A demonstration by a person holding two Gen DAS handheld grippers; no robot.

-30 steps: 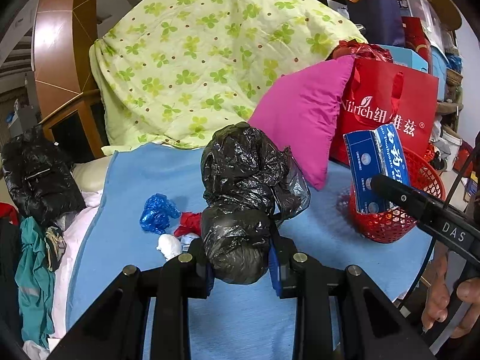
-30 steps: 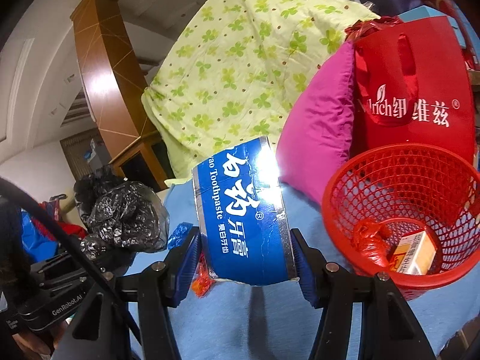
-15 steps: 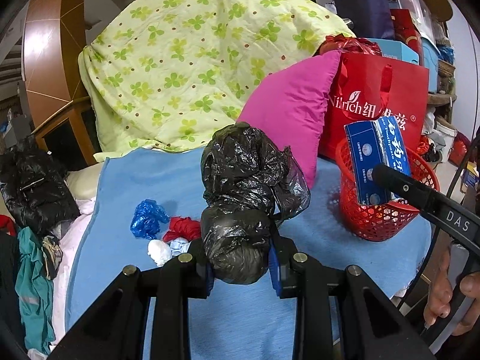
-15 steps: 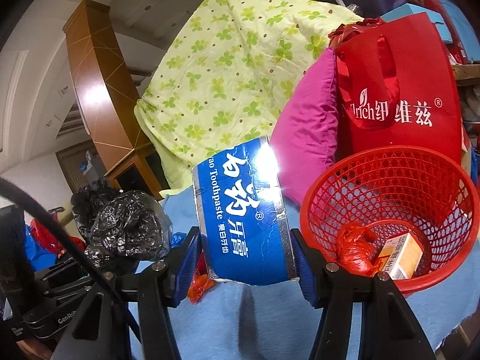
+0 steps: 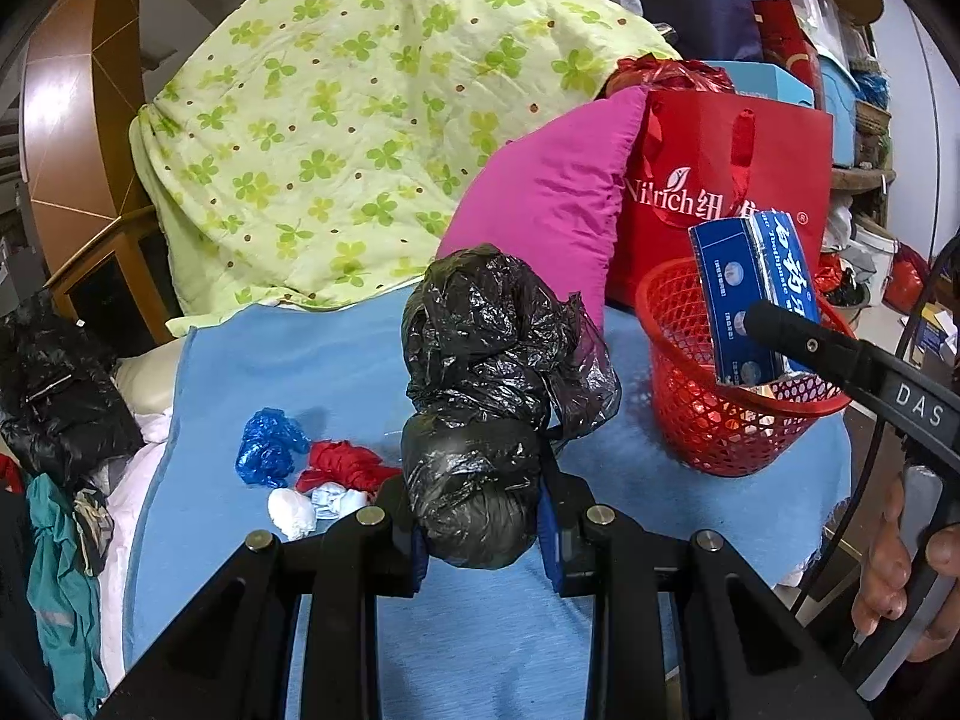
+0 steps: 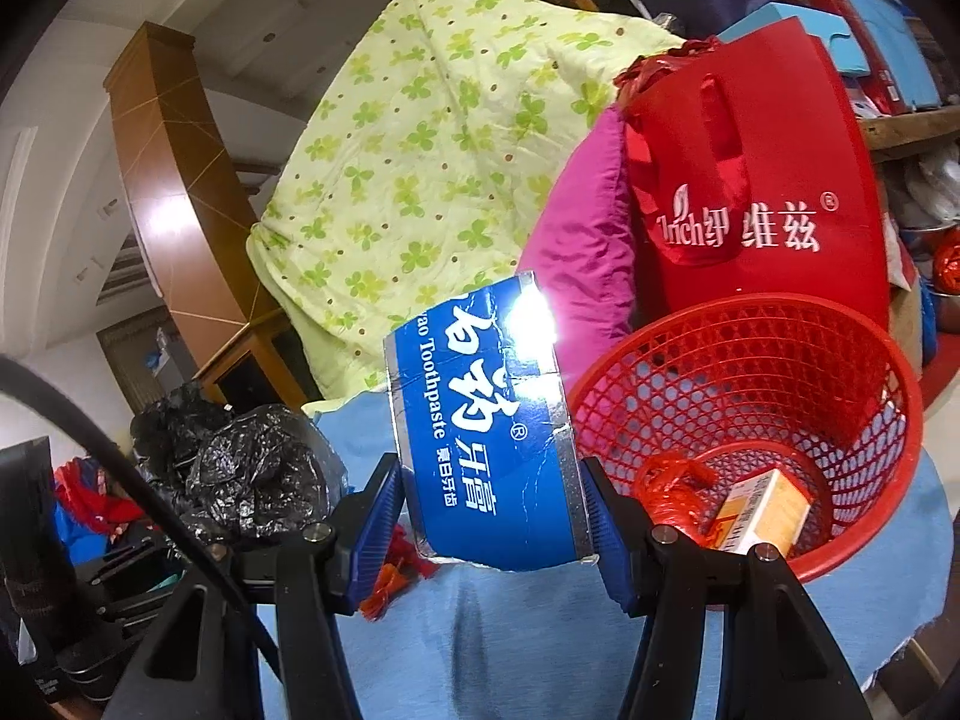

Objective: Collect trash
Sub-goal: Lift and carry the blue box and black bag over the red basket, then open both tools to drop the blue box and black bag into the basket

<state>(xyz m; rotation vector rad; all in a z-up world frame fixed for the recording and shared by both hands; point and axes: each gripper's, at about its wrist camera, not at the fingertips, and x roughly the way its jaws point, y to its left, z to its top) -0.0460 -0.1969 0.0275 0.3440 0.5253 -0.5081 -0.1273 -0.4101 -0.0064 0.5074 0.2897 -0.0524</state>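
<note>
Blue cloth (image 5: 336, 360) covers the work surface, hemmed in at the back by a green clover-print quilt (image 5: 360, 120), a pink pillow (image 5: 540, 198) and a red shopping bag (image 5: 720, 180); its left edge drops to heaped clothes and its right edge ends just past one red mesh basket (image 5: 690, 408), leaving bare cloth in the middle. The left gripper (image 5: 483, 531) pinches a black plastic bag (image 5: 492, 384) by its lower knot, held above the cloth. The right gripper (image 6: 492, 516) clamps a blue toothpaste box (image 6: 480, 432) upright between its pads, just left of the basket (image 6: 840, 360) rim in the right wrist view. Inside the basket lie two things: a crumpled red wrapper (image 6: 672, 486) and a small orange carton (image 6: 762, 510). Four scraps sit on the cloth: one blue (image 5: 267, 447), one red (image 5: 348, 465), two white (image 5: 291, 513). Compared with a second ago, the toothpaste box stands closer to the basket, now overlapping its rim in the left wrist view.
</note>
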